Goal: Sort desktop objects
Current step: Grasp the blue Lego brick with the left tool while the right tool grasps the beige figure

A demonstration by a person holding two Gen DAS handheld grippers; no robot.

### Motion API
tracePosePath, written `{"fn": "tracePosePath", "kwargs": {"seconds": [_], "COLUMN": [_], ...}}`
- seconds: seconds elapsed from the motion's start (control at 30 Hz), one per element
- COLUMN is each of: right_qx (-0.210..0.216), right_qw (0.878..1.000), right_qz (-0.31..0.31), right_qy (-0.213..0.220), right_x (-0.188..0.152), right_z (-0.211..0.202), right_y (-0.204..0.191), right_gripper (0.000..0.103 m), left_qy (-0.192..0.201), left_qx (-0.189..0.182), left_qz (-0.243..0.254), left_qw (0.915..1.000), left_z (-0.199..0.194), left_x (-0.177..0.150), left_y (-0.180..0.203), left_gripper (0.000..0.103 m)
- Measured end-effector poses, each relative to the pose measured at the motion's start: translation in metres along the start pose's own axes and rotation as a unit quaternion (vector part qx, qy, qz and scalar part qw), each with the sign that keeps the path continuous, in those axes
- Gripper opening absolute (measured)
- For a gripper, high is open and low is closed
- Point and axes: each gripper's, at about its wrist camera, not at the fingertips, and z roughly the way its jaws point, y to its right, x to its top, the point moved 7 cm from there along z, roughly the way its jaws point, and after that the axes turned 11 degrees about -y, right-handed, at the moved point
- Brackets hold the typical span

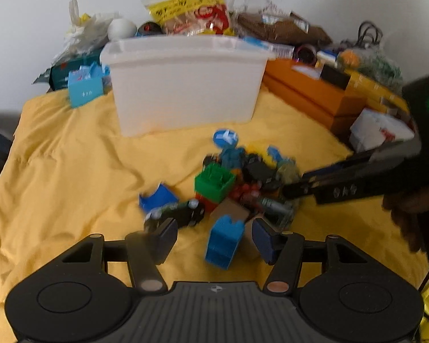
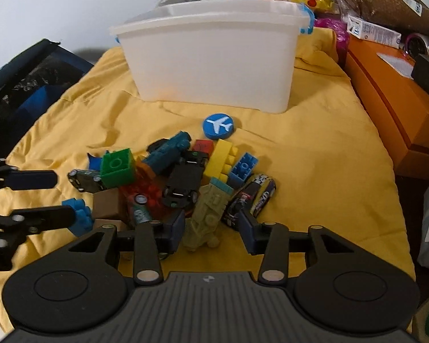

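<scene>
A pile of toy bricks and cars (image 2: 183,177) lies on the yellow cloth (image 2: 314,171) in front of a white plastic bin (image 2: 211,57). My left gripper (image 1: 214,238) is open, its fingers on either side of a blue brick (image 1: 224,241); the same brick (image 2: 80,218) shows in the right wrist view beside the left fingers (image 2: 43,217). My right gripper (image 2: 211,225) is open around an olive-green toy vehicle (image 2: 207,214) at the pile's near edge. A green brick (image 2: 117,167), a black car (image 2: 184,181) and a blue airplane disc (image 2: 218,125) lie in or by the pile.
Orange boxes (image 2: 386,94) stand along the right edge of the cloth. Snack bags (image 1: 191,8), a small blue box (image 1: 84,87) and other clutter sit behind the bin. A dark chair-like object (image 2: 23,85) is at the left.
</scene>
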Motion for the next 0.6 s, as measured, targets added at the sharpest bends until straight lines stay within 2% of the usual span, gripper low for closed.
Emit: {"fn": "tracePosePath", "kwargs": {"seconds": [0.1,0.2,0.23,0.3,0.4,0.57,0.6], "right_qx": [-0.002,-0.002,-0.001,0.007,0.019,0.027,0.026], "right_qw": [1.0,1.0,1.0,1.0,1.0,1.0,1.0], "right_qz": [0.003,0.001,0.001,0.006,-0.005,-0.011,-0.012], "right_qy": [-0.003,-0.007,-0.009,-0.015,-0.013,0.006,0.009], "right_x": [0.0,0.002,0.002,0.003,0.004,0.002,0.001], "right_z": [0.005,0.009,0.01,0.013,0.011,-0.003,-0.005], "right_y": [0.0,-0.001,-0.002,-0.001,-0.003,0.0,0.001], "right_gripper": [0.047,0.046,0.046,0.045,0.033,0.028,0.023], "left_qy": [-0.01,-0.012,-0.016,-0.027,-0.029,-0.023,-0.021], "left_qx": [0.007,0.008,0.008,-0.004,-0.012,-0.012,-0.011], "left_qz": [-0.007,0.008,0.015,0.023,0.025,0.006,-0.001], "left_qw": [0.9999,0.9999,0.9997,0.9994,0.9992,0.9996,0.9997], "left_z": [0.008,0.017,0.021,0.025,0.024,0.017,0.014], "left_x": [-0.004,-0.003,-0.003,-0.004,-0.006,-0.005,-0.004], "left_y": [-0.003,0.001,0.003,0.005,0.007,-0.002,-0.005], "left_gripper": [0.062,0.062,0.058,0.032,0.031,0.031,0.031]}}
